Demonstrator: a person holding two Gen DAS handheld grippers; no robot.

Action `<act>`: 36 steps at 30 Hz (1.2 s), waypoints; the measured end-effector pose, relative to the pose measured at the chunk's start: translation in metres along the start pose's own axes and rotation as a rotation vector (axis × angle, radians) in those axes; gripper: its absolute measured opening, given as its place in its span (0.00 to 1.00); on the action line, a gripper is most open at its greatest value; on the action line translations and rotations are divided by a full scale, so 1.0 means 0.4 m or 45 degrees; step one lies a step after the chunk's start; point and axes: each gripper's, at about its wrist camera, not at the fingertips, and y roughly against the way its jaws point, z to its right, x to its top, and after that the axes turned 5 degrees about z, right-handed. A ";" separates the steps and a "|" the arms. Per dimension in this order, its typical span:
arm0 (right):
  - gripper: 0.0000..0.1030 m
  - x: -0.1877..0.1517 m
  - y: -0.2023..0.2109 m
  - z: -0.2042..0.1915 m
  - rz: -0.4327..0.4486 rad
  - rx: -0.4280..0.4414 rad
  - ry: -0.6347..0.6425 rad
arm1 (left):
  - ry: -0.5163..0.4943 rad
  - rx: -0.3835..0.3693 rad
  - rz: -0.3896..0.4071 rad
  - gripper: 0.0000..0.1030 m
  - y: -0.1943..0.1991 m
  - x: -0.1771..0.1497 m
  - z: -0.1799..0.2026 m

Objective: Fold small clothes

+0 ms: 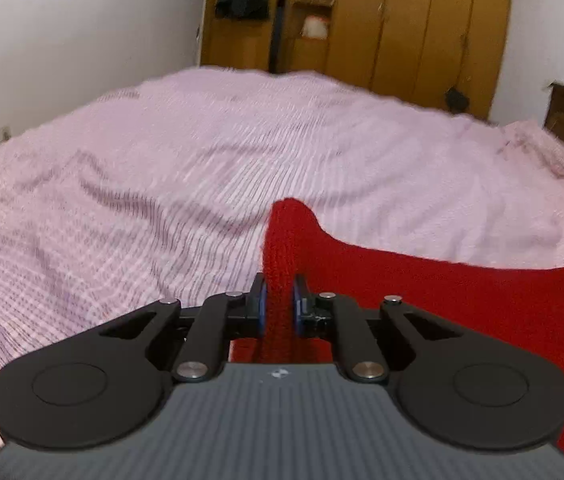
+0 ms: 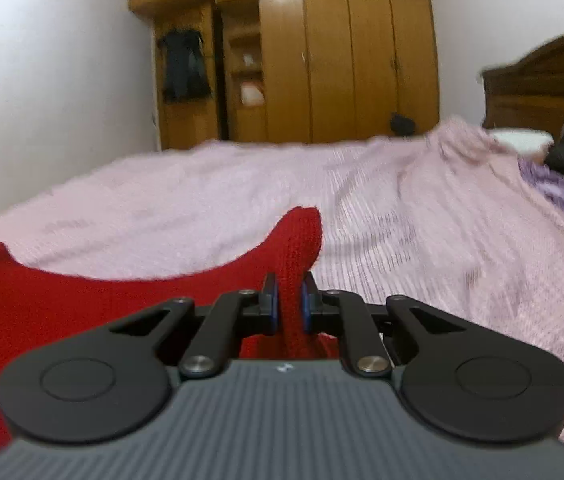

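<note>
- Left gripper [image 1: 280, 300]: clamped on one raised corner of red knit garment [image 1: 461, 296].
- Right gripper [image 2: 290, 300]: clamped on the other raised corner of the garment [image 2: 102, 300].
- Garment stretched between both grippers, above pink bedspread [image 1: 182, 184].
- Wooden wardrobe [image 2: 341, 52] beyond bed.

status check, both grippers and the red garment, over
Left hand-held gripper shut on red garment. Right hand-held gripper shut on its other corner. Garment stretched between them above the pink bedspread. Nothing in the way.
</note>
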 end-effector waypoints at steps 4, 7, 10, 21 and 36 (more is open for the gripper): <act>0.16 -0.074 -0.098 0.010 -0.251 -0.045 0.008 | -0.013 0.045 -0.115 0.17 -0.071 -0.042 -0.008; 0.17 -0.092 -0.103 0.019 -0.243 -0.058 -0.018 | -0.040 0.052 -0.109 0.19 -0.069 -0.043 -0.003; 0.20 -0.085 -0.103 0.023 -0.254 -0.062 -0.033 | -0.061 0.053 -0.125 0.23 -0.060 -0.036 0.003; 0.65 -0.039 0.049 0.046 -0.166 -0.036 -0.238 | -0.086 0.036 -0.158 0.49 0.058 -0.007 -0.004; 0.66 -0.081 0.266 0.060 -0.168 0.045 -0.627 | -0.149 -0.004 -0.141 0.63 0.290 -0.061 0.081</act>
